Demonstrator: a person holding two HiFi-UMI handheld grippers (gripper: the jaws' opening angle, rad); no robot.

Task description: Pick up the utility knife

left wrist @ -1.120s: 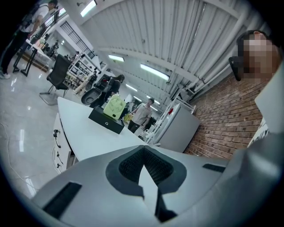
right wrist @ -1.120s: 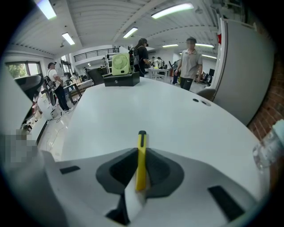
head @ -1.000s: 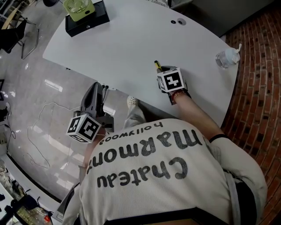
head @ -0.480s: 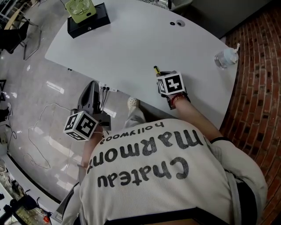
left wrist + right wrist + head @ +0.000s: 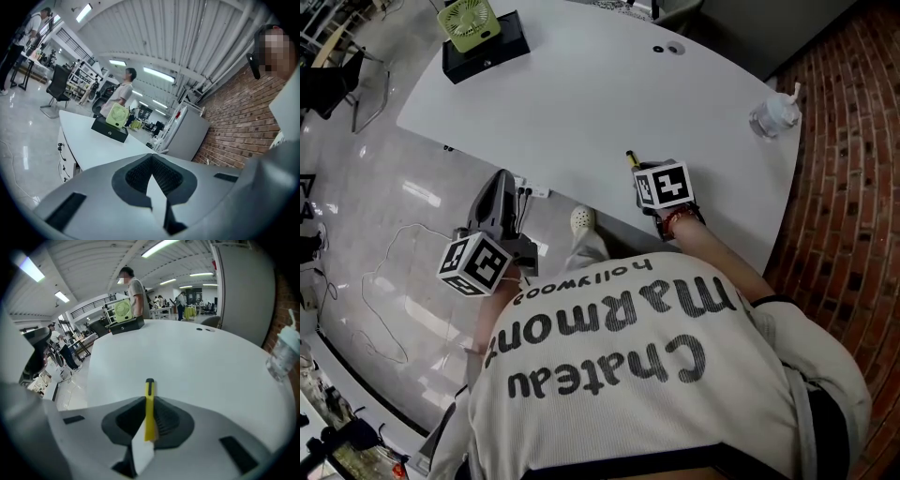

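Observation:
A yellow utility knife (image 5: 149,408) with a black tip sticks out from between the jaws of my right gripper (image 5: 149,398), which is shut on it. In the head view the knife (image 5: 631,157) pokes out ahead of the right gripper (image 5: 639,169), just above the white table (image 5: 581,103) near its front edge. My left gripper (image 5: 499,180) hangs off the table over the floor, to the left of the person. Its pads meet at the tips in the left gripper view, where the left gripper (image 5: 151,157) holds nothing.
A black box with a green fan (image 5: 483,42) sits at the table's far left corner. A clear plastic cup with a straw (image 5: 772,114) stands at the right edge, next to a brick wall (image 5: 853,169). Cables (image 5: 384,281) lie on the floor. People stand in the background.
The right gripper has drawn back a little toward the table's front edge with the knife still in it. The left gripper has barely shifted.

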